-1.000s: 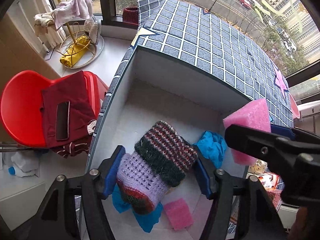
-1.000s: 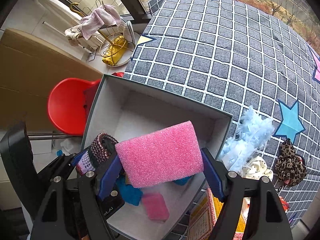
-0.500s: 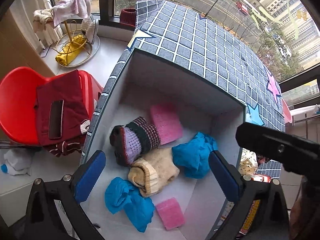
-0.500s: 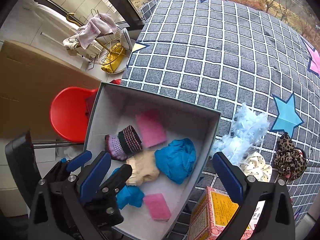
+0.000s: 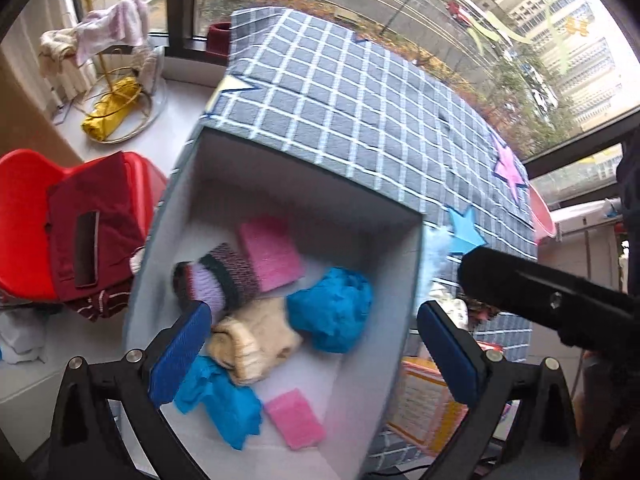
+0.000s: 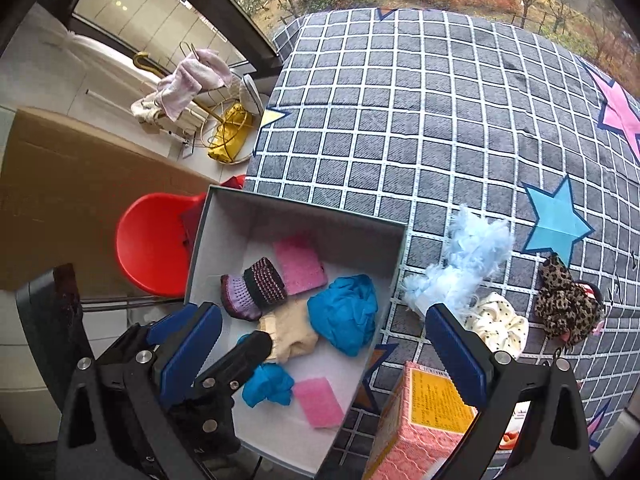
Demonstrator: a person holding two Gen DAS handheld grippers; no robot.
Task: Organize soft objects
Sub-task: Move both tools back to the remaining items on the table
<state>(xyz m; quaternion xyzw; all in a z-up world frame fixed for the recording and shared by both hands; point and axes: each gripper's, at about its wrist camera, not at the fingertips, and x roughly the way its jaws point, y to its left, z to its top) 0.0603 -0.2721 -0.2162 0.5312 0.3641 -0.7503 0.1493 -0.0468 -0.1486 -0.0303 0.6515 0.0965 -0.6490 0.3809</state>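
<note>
Left gripper [image 5: 314,342]: jaws spread wide, nothing between the pads; they have just been opening. It hangs over the near part of the grey box [image 5: 404,280], which sits on the checked blanket [image 5: 360,120].

Right gripper [image 6: 324,344]: jaws also spread wide and empty, just opened. Left gripper's black frame shows at the lower left of the right wrist view.

Box contents, left wrist view:
- striped knit sock [image 5: 218,276] at the left, touching the large pink sponge [image 5: 270,254] behind it
- cream sock [image 5: 252,340] in the middle, just in front of the knit sock
- 2 blue cloths: 1 bunched at the right [image 5: 332,314], 1 at the near left [image 5: 218,400]
- small pink sponge [image 5: 294,424] at the near edge

Outside the box, right wrist view: pale blue fluffy piece [image 6: 468,264] just beside the box's right wall, white dotted scrunchie [image 6: 500,326] and leopard scrunchie [image 6: 566,300] further right. An orange-and-pink carton [image 6: 424,420] stands near the box's front corner. A red chair [image 6: 150,248] stands left of the box.
</note>
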